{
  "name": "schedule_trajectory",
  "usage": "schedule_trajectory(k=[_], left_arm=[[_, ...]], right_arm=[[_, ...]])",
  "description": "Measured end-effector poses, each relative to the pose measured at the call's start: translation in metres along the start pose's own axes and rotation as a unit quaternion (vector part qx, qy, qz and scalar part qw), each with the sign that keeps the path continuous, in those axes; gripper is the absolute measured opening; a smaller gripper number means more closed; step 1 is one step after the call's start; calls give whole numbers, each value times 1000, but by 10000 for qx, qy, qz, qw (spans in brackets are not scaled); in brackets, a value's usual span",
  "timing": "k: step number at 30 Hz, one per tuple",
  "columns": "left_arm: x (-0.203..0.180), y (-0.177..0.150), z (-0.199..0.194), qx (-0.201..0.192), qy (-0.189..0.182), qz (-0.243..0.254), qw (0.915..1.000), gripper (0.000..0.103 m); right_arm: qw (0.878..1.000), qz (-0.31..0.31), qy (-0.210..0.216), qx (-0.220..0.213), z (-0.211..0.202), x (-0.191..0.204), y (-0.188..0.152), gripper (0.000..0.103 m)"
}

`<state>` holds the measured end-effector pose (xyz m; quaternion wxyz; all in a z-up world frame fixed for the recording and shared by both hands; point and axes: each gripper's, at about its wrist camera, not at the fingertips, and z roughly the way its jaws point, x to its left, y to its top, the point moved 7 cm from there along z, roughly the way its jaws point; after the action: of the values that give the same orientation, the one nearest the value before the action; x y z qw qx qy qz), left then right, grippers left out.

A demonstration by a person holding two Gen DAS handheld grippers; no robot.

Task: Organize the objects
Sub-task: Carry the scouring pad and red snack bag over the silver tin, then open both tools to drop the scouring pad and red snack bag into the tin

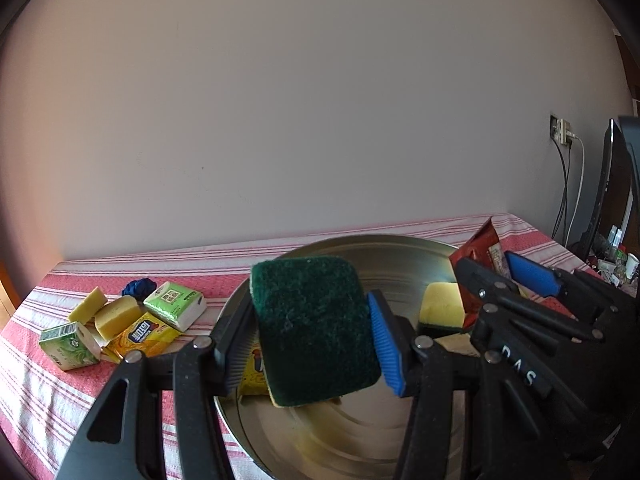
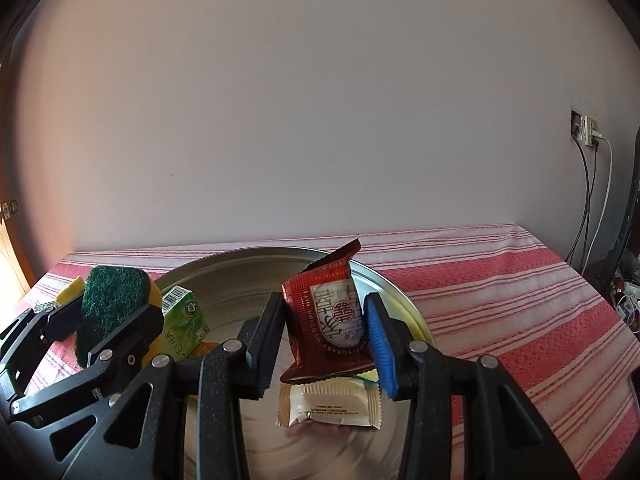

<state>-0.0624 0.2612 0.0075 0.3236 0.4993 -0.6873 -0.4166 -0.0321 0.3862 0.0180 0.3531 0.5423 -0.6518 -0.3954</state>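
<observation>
- Left claw (image 1: 316, 336): clamped on a scouring sponge (image 1: 314, 328), rounded rectangle, coarse dark green fibre face toward the camera, yellow foam edge at the bottom; held above the round metal tray (image 1: 360, 440).
- Left claw fingers: one black ribbed pad at the sponge's left edge, one blue ribbed pad (image 1: 386, 344) at its right edge, both pressing.
- Right claw (image 2: 320, 340): clamped on a red foil sachet (image 2: 326, 316), crinkled, glossy, white printed panel, serrated top edge; suspended over the tray (image 2: 408, 304).
- Tray: shallow, circular, brushed silver metal with concentric rings, resting on the tabletop (image 1: 48, 380).
- Inside the tray: a beige foil packet (image 2: 330, 404) with serrated ends, lying flat below the red sachet; a second sponge (image 1: 442, 306), yellow foam over a dark base; a yellow wrapper (image 1: 252, 372) partly hidden behind the held sponge.
- Tabletop covering: woven cloth, red with white stripes.
- Left of the tray, on the cloth, clustered: two yellow foam wedges (image 1: 102, 310), two green tissue packs (image 1: 176, 304), a yellow-orange pouch (image 1: 142, 334), a dark blue crumpled item (image 1: 138, 286).
</observation>
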Motion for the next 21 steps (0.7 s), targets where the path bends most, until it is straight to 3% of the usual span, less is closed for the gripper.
schedule_trajectory(k=[8,10,14,15,17,21], left_arm=[[-3,-6,5,82,202,62,9997,56],[1,-5,4,50,356,24,9993,61],[23,-4,1,-11,512,-518,9973,98],[28,-4,-1,-55,499,-679,9964,102],[36,-2,-5,-124,370,-934,9949,102],[39,-1,-10,-235,421,-962,9942,102]], right_arm=[[10000,-65,-7,43,4,7,-2,48],[9999,-35,-95,56,5,3,-3,55],[9996,224,-189,-62,3,-11,0,73],[9993,329,-168,-110,1,-14,0,76],[9986,504,-7,-189,-3,-17,1,90],[9990,308,-97,-312,-7,-12,1,90]])
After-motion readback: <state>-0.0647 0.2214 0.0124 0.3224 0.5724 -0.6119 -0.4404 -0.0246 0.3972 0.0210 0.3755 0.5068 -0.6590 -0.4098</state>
